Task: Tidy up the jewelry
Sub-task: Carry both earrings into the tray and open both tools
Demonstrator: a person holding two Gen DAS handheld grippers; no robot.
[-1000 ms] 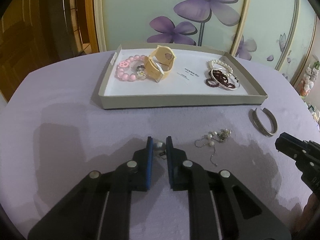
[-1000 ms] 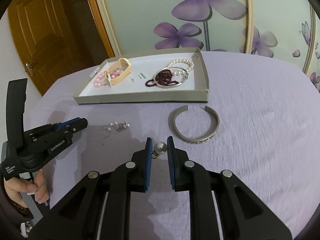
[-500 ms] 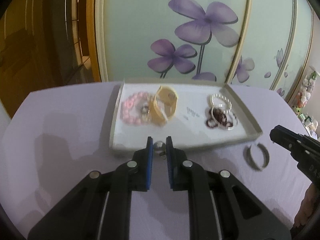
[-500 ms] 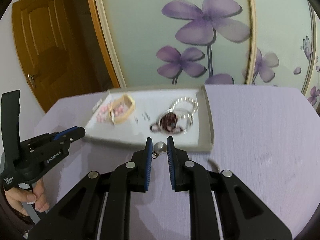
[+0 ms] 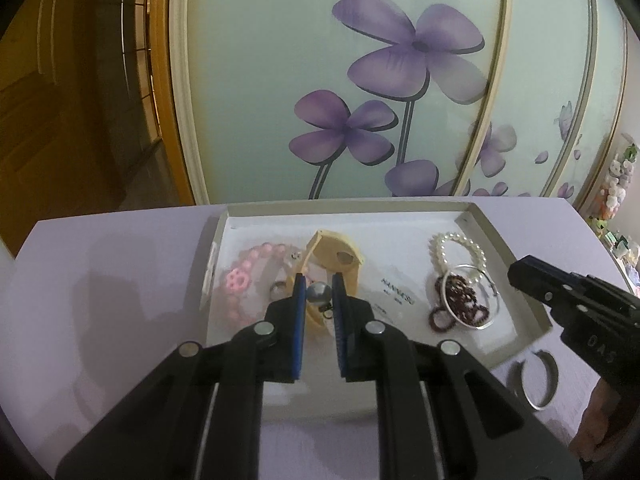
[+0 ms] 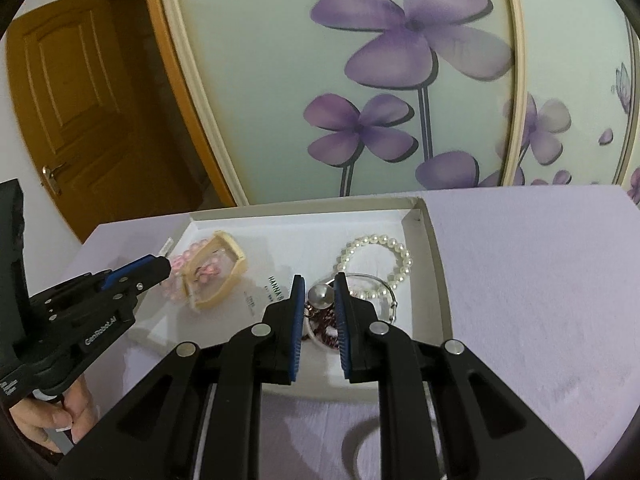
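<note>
We are holding the left gripper (image 5: 317, 293) over the near left part of the tray (image 5: 494, 236), its blue pads closed down to a narrow gap on a silver bead (image 5: 319, 292), with a small dark ring hanging under the bead. Beneath and just beyond this gripper, the yellow band (image 5: 336, 258) is lying in the tray, overlapping the pink bracelet (image 5: 240, 276) to its left. We are holding the right gripper (image 6: 318, 295) over the right part of the tray, and its pads are likewise pinching a second bead (image 6: 320, 294), equally narrow in the gap. Under that gripper the dark red bracelet (image 6: 324, 326) and a thin silver hoop (image 6: 390, 302) are lying together, with the pearl bracelet (image 6: 394, 250) just behind them, touching the hoop. A small printed mark (image 5: 396, 294) is showing on the tray floor between the yellow band and the dark red bracelet. In the left view the right gripper is reaching in from the right edge above the tray's right wall, and a silver cuff (image 5: 534, 378) is lying on the lilac worktop (image 5: 104, 264) just outside the tray's near right corner. In the right view the left gripper is coming in from the left, its tip near the pink bracelet, with our hand (image 6: 56, 420) wrapped around its handle. Behind the worktop a pale panel (image 6: 280, 60) with purple flowers is standing, and a wooden door (image 6: 68, 88) is showing to its left.
</note>
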